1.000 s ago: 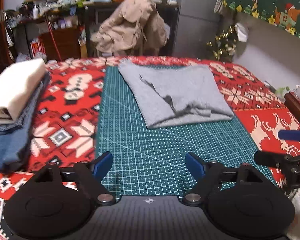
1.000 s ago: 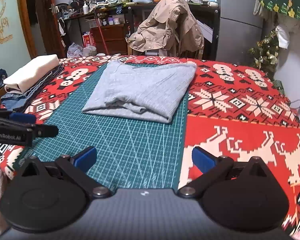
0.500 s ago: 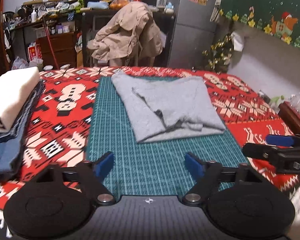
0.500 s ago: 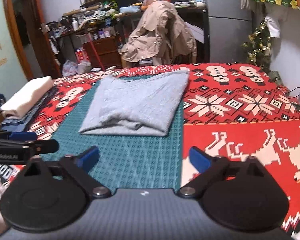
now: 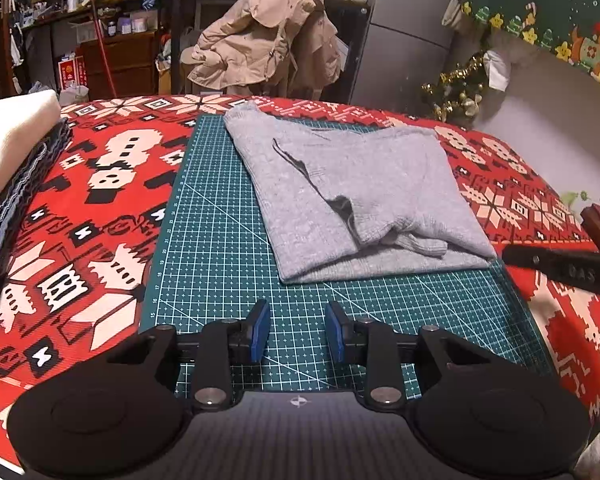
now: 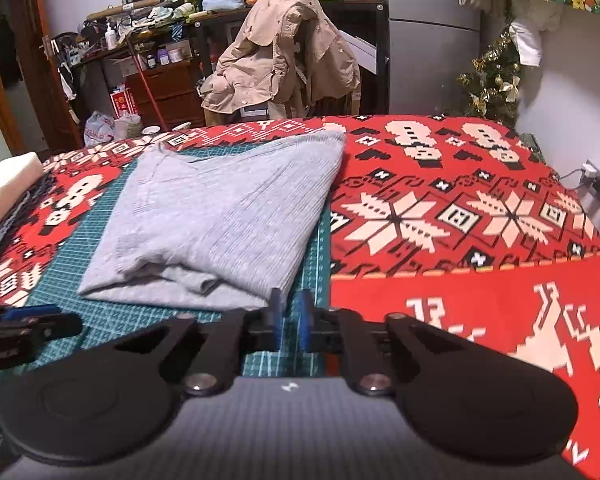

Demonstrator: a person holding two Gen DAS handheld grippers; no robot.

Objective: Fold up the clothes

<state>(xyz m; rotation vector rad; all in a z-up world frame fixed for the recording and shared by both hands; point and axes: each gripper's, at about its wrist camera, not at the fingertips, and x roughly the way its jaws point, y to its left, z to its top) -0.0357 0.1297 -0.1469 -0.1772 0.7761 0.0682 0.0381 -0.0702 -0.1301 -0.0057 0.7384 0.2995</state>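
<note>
- The left gripper (image 5: 296, 332) hovers low over the near edge of the green cutting mat (image 5: 220, 248); its blue pads (image 5: 259, 330) stand partly apart with a clear gap between them and nothing in it.
- The right gripper (image 6: 289, 320) sits at the mat's right near corner, pads (image 6: 276, 316) nearly together with only a thin slit left, holding nothing; its tips are just beside the near right corner of the sweater, and contact cannot be judged.
- The grey knit sweater (image 5: 352, 196) lies folded on the mat at 12 o'clock from the left gripper, a sleeve bunched along its near edge; in the right wrist view it (image 6: 220, 224) spreads toward 11 o'clock.
- The mat's left border carries printed ruler numbers, among them 15, 16 and 17; a small crosshair mark is printed on the gripper body.
- The mat rests on a red patterned cloth (image 5: 84, 240) with white snowmen and snowflakes.
- At 9 o'clock a stack of folded clothes (image 5: 8, 160) has a cream piece on top of dark denim.
- At 12 o'clock, beyond the table, a beige jacket (image 5: 268, 44) is draped over a chair.
- At 2 o'clock a green banner (image 5: 540, 20) shows the letters "Chris", cut off by the frame.
- The other gripper's black finger at the left wrist view's right edge bears embossed letters, too blurred to read.
</note>
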